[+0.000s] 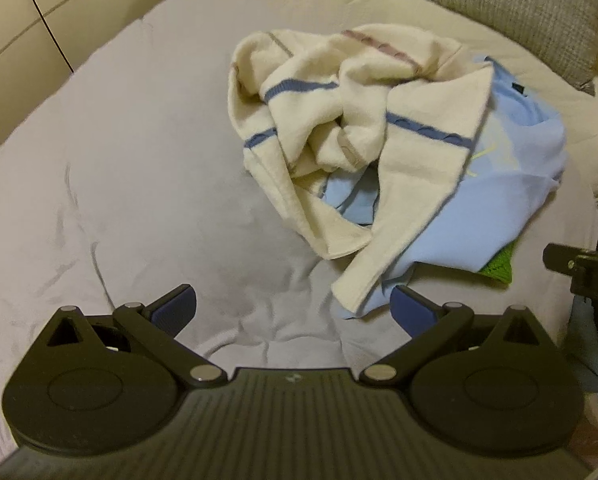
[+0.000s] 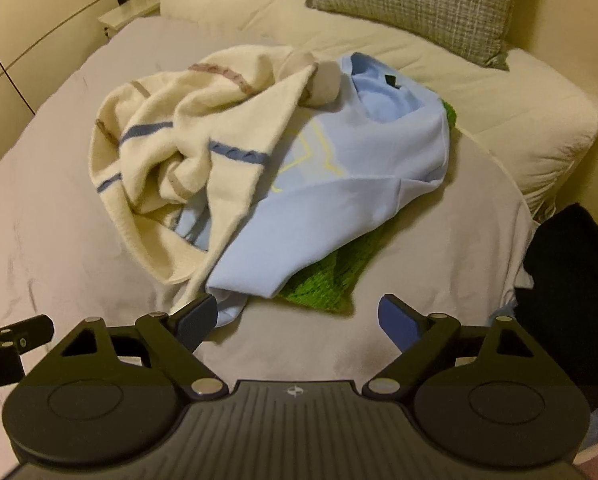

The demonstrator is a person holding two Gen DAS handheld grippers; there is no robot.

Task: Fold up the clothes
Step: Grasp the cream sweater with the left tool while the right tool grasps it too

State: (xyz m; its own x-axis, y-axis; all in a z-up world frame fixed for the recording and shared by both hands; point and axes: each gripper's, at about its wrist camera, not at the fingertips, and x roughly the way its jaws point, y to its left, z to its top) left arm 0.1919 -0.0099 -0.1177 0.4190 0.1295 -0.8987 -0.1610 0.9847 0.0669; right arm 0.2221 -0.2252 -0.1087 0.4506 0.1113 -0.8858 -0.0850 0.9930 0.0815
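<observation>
- A heap of clothes lies in the middle of a bed covered with a grey sheet point(image 1: 119, 168), ahead of both grippers.
- On top is a crumpled cream sweater point(image 1: 339, 120) with blue and brownish stripes; it partly covers a light blue shirt point(image 1: 511, 184), whose collar faces the pillows.
- Under the blue shirt a green knitted garment point(image 2: 327, 276) pokes out on the near right side of the heap.
- The left gripper point(image 1: 293, 310) hangs above the sheet with its jaws spread wide and nothing between them. The near tip of the cream sweater and the blue shirt's hem lie just beyond its right finger, near it; whether they touch cannot be told.
- The right gripper point(image 2: 295, 322) also has its jaws spread wide and empty. Its left finger sits just at the blue shirt's lowest corner, while the green garment lies just ahead of the gap between the fingers.
- A checked grey cushion point(image 2: 419, 0) leans on cream pillows point(image 2: 519, 120) at the head of the bed, well apart from both grippers.
- Part of the other gripper shows at the edge of each view.
</observation>
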